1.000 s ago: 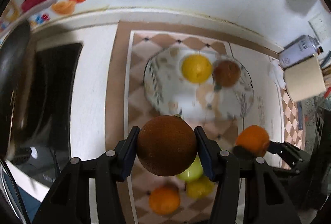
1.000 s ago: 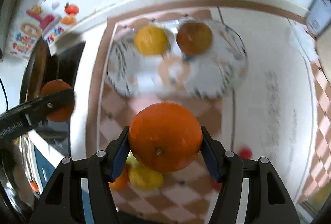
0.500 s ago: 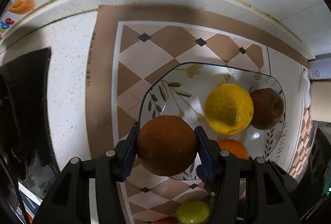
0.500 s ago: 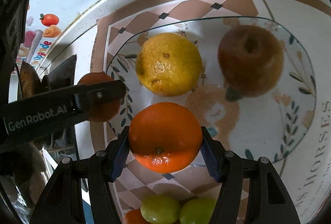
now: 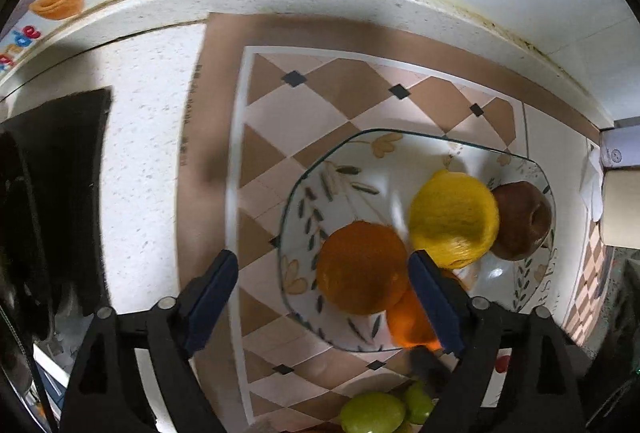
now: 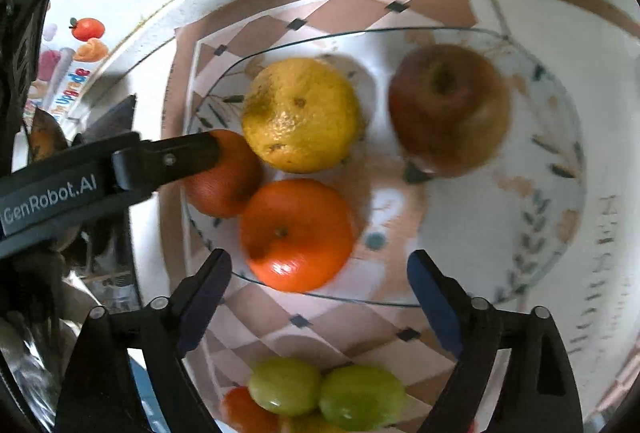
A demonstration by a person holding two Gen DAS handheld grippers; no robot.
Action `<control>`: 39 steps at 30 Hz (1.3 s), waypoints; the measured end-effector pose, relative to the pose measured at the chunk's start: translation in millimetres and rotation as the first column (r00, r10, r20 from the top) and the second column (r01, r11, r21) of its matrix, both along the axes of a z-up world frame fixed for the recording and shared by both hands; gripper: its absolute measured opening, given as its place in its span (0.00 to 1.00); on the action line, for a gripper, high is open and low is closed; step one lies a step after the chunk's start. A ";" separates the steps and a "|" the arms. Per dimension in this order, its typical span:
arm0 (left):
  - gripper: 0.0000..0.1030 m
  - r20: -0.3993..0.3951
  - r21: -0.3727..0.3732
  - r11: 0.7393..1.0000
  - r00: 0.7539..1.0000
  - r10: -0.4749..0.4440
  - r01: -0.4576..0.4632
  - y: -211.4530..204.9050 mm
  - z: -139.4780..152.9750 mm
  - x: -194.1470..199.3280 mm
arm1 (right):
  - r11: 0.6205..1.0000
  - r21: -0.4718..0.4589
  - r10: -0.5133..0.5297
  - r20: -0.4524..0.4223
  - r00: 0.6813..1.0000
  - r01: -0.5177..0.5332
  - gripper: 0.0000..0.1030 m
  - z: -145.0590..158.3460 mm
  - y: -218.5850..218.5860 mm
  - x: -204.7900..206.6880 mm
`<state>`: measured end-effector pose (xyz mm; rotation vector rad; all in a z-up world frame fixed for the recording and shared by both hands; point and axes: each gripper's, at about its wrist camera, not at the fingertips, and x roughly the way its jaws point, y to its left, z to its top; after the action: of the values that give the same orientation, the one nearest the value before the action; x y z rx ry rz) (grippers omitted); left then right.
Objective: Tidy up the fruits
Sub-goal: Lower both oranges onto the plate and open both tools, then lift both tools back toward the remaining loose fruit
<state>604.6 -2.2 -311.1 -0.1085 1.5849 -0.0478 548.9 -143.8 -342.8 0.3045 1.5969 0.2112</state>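
A glass plate [image 5: 304,189] [image 6: 560,153] with a leaf pattern holds a yellow citrus [image 5: 454,219] [image 6: 300,115] and a reddish-brown apple [image 5: 522,221] [image 6: 448,109]. A dark orange [image 5: 362,267] [image 6: 226,177] lies on the plate's left part. My left gripper [image 5: 322,293] is above it, jaws opening, pads off the fruit. A bright orange [image 6: 298,233] [image 5: 412,325] rests near the plate's front rim. My right gripper [image 6: 320,299] hangs over it, jaws opening, nothing pressed between them. The left gripper's finger [image 6: 176,159] crosses the right wrist view.
The plate sits on a checkered mat [image 5: 320,93] on a white speckled counter. Two green fruits [image 6: 286,385] [image 6: 360,397] and another orange [image 6: 244,409] lie on the mat in front. A black stove [image 5: 52,193] is at left, a box [image 5: 624,209] at right, and a wall behind.
Both grippers came down over the plate and opened. The dark orange and the bright orange left the jaws and now lie on the plate.
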 end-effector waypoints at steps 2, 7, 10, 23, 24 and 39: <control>0.93 0.019 0.019 1.000 1.000 -0.002 0.001 4.5 7.6 -8.8 | 0.998 -0.061 0.005 0.015 1.000 -0.004 0.94 8.7 -7.8 -5.5; 0.93 0.072 0.064 0.998 0.997 -0.024 0.020 5.6 23.5 -35.3 | 0.988 -0.152 0.000 0.064 0.998 0.010 0.94 27.8 -27.1 -17.8; 0.93 0.098 0.082 0.996 0.995 -0.030 0.022 4.3 33.7 -55.1 | 0.985 -0.172 0.000 0.097 0.995 0.017 0.94 42.1 -34.9 -27.2; 0.93 0.288 0.102 0.994 0.955 -0.069 0.041 -13.4 106.8 -126.4 | 0.973 -0.226 0.007 0.226 0.974 0.046 0.94 111.9 -56.7 -85.7; 0.93 0.300 0.102 0.994 0.951 -0.071 0.042 -14.3 112.5 -131.2 | 0.973 -0.226 0.005 0.241 0.971 0.051 0.94 119.1 -58.6 -92.6; 0.93 0.467 0.087 0.995 0.880 -0.089 0.055 -19.2 188.5 -218.2 | 0.969 -0.227 0.003 0.415 0.910 0.101 0.94 215.4 -61.1 -176.0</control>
<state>386.4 -21.4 -122.6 0.0196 1.0997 -0.0706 372.9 -205.0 -127.4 0.0975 1.1760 0.0326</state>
